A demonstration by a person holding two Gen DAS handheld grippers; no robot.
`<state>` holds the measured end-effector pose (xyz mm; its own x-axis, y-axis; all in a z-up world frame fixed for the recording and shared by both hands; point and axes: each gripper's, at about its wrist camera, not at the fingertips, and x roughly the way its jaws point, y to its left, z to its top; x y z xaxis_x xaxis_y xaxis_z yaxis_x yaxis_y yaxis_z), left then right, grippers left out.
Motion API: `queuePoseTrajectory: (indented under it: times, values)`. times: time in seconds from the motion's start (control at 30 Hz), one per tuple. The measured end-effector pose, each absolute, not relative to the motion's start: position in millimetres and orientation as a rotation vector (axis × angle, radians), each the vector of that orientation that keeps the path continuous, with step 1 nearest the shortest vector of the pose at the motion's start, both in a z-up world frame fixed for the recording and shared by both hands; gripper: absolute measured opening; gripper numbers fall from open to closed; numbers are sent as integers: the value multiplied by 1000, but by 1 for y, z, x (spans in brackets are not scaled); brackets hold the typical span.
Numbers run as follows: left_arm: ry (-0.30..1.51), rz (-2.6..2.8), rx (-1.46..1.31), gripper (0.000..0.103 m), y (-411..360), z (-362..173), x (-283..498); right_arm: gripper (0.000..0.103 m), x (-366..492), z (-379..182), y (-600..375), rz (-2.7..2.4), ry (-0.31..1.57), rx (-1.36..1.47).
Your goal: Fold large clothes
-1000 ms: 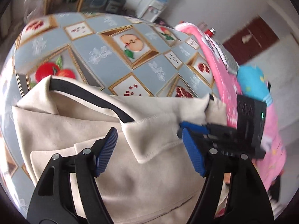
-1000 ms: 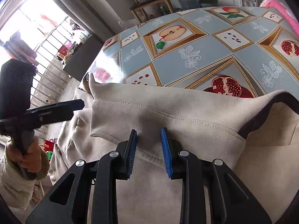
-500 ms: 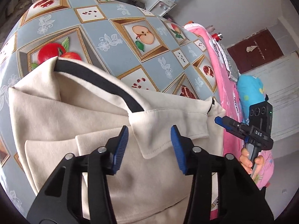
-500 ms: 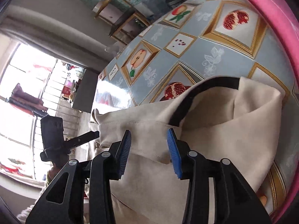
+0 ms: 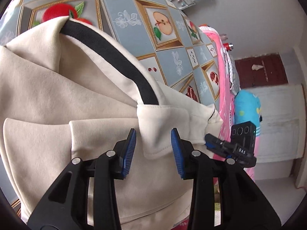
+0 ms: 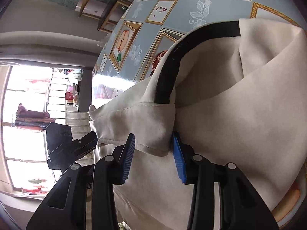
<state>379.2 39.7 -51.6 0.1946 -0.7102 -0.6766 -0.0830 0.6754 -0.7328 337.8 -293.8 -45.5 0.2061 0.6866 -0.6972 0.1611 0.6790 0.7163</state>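
Tablecloth point(image 5: 134, 44), cream garment point(image 5: 57, 105) between tool point(image 5: 153, 147) pads.

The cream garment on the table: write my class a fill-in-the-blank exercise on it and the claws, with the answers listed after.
1. The cream garment has a collar band coloured ____.
2. The tablecloth under it shows framed pictures of ____.
3. A fold of the garment lies between the blue pads of the left claw, whose jaws are ____.
4. In the right wrist view, cloth sits between the pads of the ____ claw.

Answers: black; fruit; closing; right

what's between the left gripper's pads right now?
A folded hem flap of the cream garment sits in the left gripper, whose jaws are closing; left wrist view shows gaps beside both pads.
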Motion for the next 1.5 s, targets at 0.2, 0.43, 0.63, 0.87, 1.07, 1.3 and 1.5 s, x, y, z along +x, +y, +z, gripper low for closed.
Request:
queuePoseTrajectory:
  times: [0.2,0.43,0.63,0.87,1.07,1.3,1.5]
  values:
    - [1342,-489,-747,35,37,-61,380,32,337,-46,-287,432,1355,767]
    - [1279,-506,-461,11,13,-40,384,18,344,-40,-272,441,1353,649]
    - [1152,-476,-157,6,-13,-17,401,14,373,-22,-263,388,1292,488]
    - [1179,-442,-70,6,-21,-30,435,14,403,-26,-250,346,1271,331]
    - [1158,-495,99,6,-28,-35,413,14,381,-25,-246,425,1248,173]
    - [1153,-515,71,10,-23,-38,414,26,378,-23,-250,405,1236,181]
    - [1145,-518,102,10,-25,-37,410,41,361,16,-269,242,1129,121]
